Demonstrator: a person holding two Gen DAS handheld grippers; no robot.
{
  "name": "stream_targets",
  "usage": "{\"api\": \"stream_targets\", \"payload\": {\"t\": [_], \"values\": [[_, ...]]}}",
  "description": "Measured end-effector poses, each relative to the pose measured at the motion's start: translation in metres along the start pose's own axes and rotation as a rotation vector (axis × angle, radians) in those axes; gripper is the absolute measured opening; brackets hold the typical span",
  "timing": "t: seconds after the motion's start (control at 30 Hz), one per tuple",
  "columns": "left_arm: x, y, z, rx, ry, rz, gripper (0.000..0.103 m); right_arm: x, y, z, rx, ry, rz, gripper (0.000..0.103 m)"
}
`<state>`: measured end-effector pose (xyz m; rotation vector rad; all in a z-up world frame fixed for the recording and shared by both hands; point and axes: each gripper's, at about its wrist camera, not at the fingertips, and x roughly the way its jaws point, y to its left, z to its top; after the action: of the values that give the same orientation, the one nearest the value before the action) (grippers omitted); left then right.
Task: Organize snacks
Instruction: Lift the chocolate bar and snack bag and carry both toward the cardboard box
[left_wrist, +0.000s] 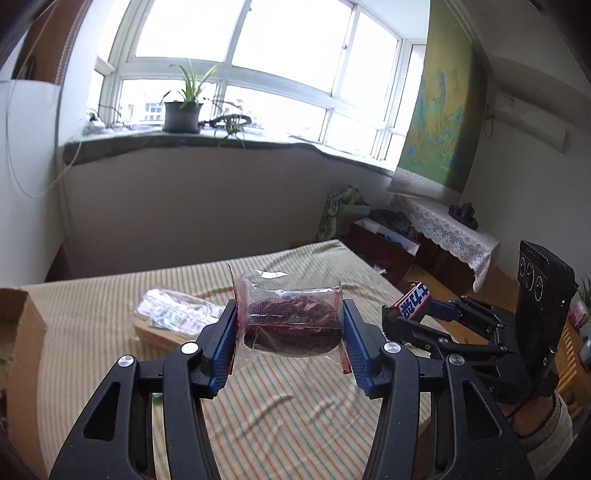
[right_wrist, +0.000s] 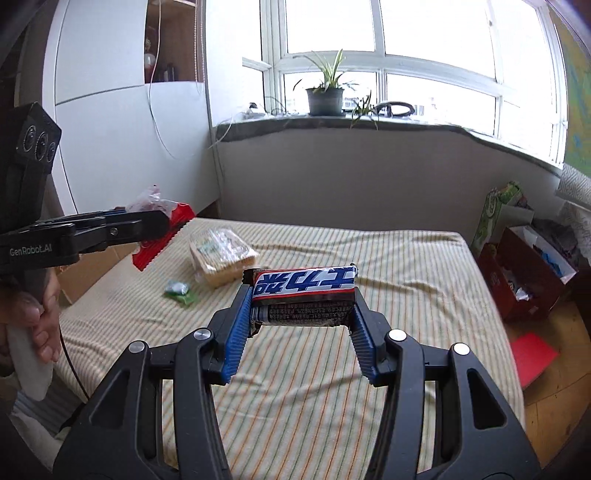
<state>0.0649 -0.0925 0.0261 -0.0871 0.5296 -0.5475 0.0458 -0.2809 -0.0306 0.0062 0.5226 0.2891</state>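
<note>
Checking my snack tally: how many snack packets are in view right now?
4. A dark snack in clear wrap in the left tongs, a chocolate bar in the right tongs, a noodle pack and a small green packet on the bed. Others may be hidden.

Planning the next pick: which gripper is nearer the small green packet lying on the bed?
Left. The left gripper, holding a clear-wrapped dark snack, hangs up and left of the small green packet; the right gripper, holding a snack bar, is farther to the right of it.
</note>
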Motion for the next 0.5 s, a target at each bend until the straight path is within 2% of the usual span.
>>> {"api": "stream_targets", "payload": {"t": [0.17,0.5], "values": [[-0.039,0.012,0.005,-0.009,-0.072,0.013,0.052,-0.026,0.02,0.023,-0.029,-0.058,-0.014,0.052],[-0.077,0.04,-0.019,-0.063,-0.098,0.071,0.053,-0.025,0.074,0.037,-0.082,-0.063,0.037,0.052]]}}
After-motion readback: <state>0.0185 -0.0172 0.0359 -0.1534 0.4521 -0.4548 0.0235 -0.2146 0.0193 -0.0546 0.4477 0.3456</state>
